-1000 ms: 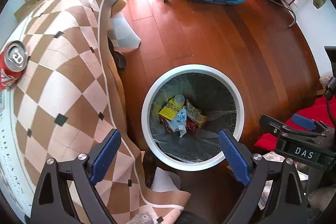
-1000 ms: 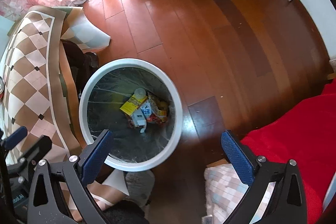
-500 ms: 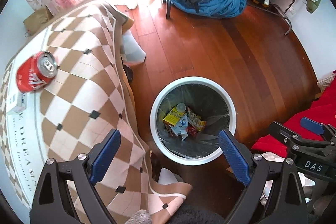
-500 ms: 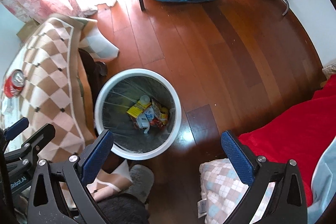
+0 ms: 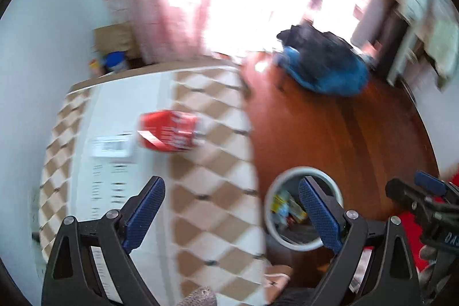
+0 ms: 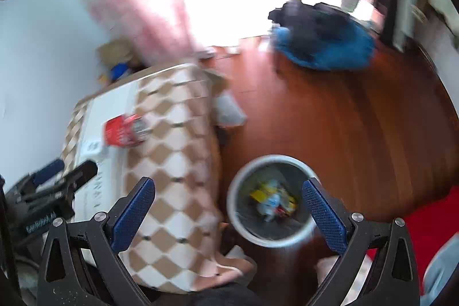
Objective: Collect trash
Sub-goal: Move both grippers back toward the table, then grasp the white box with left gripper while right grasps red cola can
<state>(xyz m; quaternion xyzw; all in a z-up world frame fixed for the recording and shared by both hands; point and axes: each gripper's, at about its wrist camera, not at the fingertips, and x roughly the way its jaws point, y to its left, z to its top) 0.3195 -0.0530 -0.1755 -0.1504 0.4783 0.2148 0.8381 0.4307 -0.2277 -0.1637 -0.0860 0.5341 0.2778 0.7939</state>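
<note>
On the left, a red can (image 5: pixel 169 131) lies on its side on the checked tablecloth (image 5: pixel 212 208) beside a white paper slip (image 5: pixel 112 146), ahead of the left gripper (image 5: pixel 231 210), whose blue pads stand wide apart with nothing between them. Further right, on the wooden floor (image 6: pixel 358 128), the white bin (image 6: pixel 271 241) holds what looks like cartons and wrappers (blur hides the detail). The right gripper (image 6: pixel 229 212) is spread wide and empty above it.

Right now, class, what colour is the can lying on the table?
Red; the can shows best in the left wrist view.
</note>
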